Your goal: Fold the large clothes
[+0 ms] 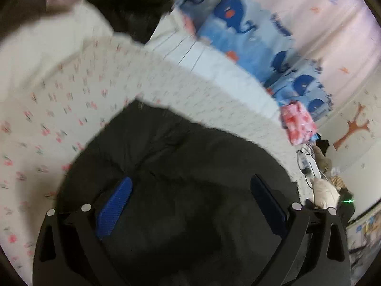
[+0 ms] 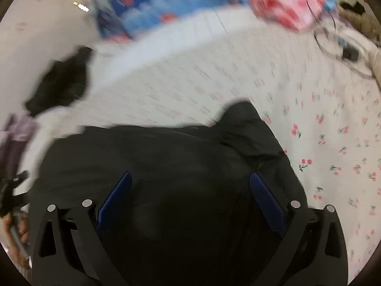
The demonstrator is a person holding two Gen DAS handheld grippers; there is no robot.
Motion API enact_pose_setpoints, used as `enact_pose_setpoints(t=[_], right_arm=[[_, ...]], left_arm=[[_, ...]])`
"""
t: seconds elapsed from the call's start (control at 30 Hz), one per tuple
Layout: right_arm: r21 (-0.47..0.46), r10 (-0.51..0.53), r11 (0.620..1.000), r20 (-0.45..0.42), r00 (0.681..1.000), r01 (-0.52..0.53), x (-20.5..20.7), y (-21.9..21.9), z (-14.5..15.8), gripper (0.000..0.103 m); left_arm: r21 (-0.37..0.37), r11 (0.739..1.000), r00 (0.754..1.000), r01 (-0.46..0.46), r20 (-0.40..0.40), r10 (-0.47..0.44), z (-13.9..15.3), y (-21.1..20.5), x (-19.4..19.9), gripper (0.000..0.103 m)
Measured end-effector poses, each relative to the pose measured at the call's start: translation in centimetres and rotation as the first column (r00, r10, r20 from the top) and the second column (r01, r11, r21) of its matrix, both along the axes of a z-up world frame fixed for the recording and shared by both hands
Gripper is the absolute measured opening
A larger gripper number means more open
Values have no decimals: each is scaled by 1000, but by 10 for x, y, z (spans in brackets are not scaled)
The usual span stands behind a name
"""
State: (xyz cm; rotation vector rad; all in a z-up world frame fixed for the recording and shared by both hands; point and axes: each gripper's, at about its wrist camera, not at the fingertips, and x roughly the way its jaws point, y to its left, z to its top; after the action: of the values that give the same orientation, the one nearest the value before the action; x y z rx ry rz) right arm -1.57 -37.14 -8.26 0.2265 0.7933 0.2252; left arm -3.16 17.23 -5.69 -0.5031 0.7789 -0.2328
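A large black garment (image 1: 171, 166) lies bunched on a bed whose cherry-print sheet (image 1: 59, 109) is the landmark for everything else. In both wrist views the dark cloth fills the lower middle of the frame, with the sheet showing around it on the far side and to either flank.

The left tool (image 1: 190, 205) hangs over the garment with its blue pads (image 1: 116, 205) wide apart and nothing between them but the cloth lying below. The right tool (image 2: 190, 200) is likewise spread, its pads (image 2: 264, 195) standing clear of each other above the black fabric; whether either one touches the cloth cannot be told through the motion blur.

At the far edge of the sheet sit a blue patterned quilt (image 1: 250, 31) and a pink bundle (image 1: 297, 124), with a second dark item (image 2: 62, 81) off near the sheet's edge, well apart from the garment.

Judged from this, the work is at an early step: the garment is still heaped instead of laid flat, and both tools seem to be positioning for a grasp. The next move probably calls for each tool to find an edge or corner of the cloth, such as the raised lobe (image 2: 240, 114) toward the far side, close on one layer only, and draw the piece out flat on the sheet before any fold is made.
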Motion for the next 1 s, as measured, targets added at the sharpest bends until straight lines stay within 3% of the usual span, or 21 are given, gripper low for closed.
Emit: enact_pose_setpoints(t=[0.1,0.17,0.2,0.27,0.33,0.47,0.57,0.7,0.83,1.0], right_arm=[[-50,-17,999,94,995,22,-45,-2,4,96],[-112,-36,993,-12,999,34,-41,-7,-37,96],[-58,-9,998,-11,1000,8,-43,-13,-46,96],[-59,-45,997,-41,998,43,-45,-18,-34,96],[-17,-37,999,-16,999,36,-59,-21,-15,96],[149,-35,988,39,999,29,-116,-50,18,96],[343,-85,936,-13,996,84,-170,-93,12,96],[538,-141,818,-154,978,203,-228,-136,-29,96],[620,-98,758,-194,976,200,-242,-136,-50,96],[667,-65,720,-210,975,192,-216,-120,-66,96]], left_arm=[[62,998,999,-9,44,6,0,4,-24,96],[57,998,999,-3,-39,6,-28,9,-19,96],[74,997,999,3,-51,1,-36,9,-18,96],[92,996,997,-1,-75,8,-34,10,-22,96],[39,999,997,-10,-75,12,-19,18,-34,96],[17,1000,999,13,-47,-12,10,35,-73,96],[-3,1000,999,21,-40,-21,17,44,-99,96],[-27,1000,998,8,-57,-10,13,46,-122,96],[-97,995,996,-25,-89,17,-2,41,-134,96],[-134,990,993,-41,-115,26,-7,26,-146,96]])
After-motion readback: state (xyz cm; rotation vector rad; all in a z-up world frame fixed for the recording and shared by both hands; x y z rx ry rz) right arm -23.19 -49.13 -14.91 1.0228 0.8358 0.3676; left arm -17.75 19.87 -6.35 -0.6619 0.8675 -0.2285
